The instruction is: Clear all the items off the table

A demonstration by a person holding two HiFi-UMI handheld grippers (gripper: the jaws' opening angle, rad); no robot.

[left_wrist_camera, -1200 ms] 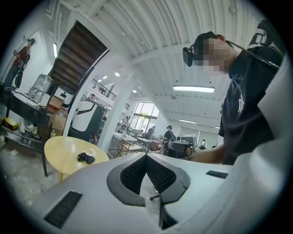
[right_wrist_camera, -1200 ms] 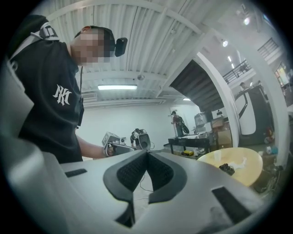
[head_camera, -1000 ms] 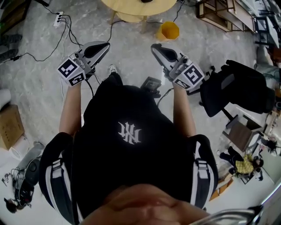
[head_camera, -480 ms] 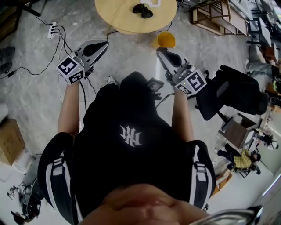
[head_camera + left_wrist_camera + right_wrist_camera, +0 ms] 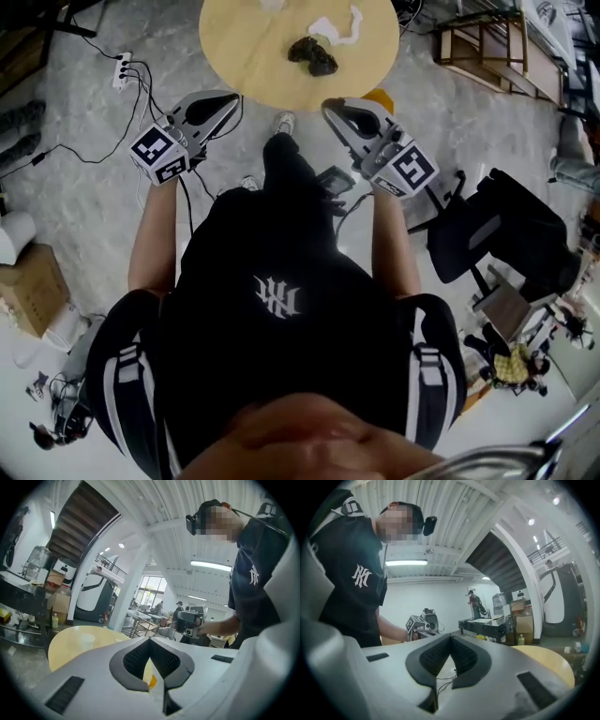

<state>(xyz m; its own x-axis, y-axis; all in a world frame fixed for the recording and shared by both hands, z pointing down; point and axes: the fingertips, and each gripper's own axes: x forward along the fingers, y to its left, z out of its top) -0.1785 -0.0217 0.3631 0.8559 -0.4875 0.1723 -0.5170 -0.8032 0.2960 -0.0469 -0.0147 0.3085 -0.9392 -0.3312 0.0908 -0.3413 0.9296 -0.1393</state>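
Things on the round counter [image 5: 244, 56]
The left hand-held gripper [image 5: 231, 97] and right hand-held gripper [image 5: 330, 105] are clenched and empty, near its edge. The dark lump [image 5: 312, 56] and white paper [image 5: 336, 28] look soft and light; pinch each on top.

Location: open workshop hall. Indicators: corrugated ceiling [image 5: 154, 508], strip light [image 5: 211, 565], staircase underside [image 5: 79, 522], loaded workbench [image 5: 487, 623], cardboard box [image 5: 28, 281], cabled power strip [image 5: 123, 70] on grey floor [image 5: 75, 197].
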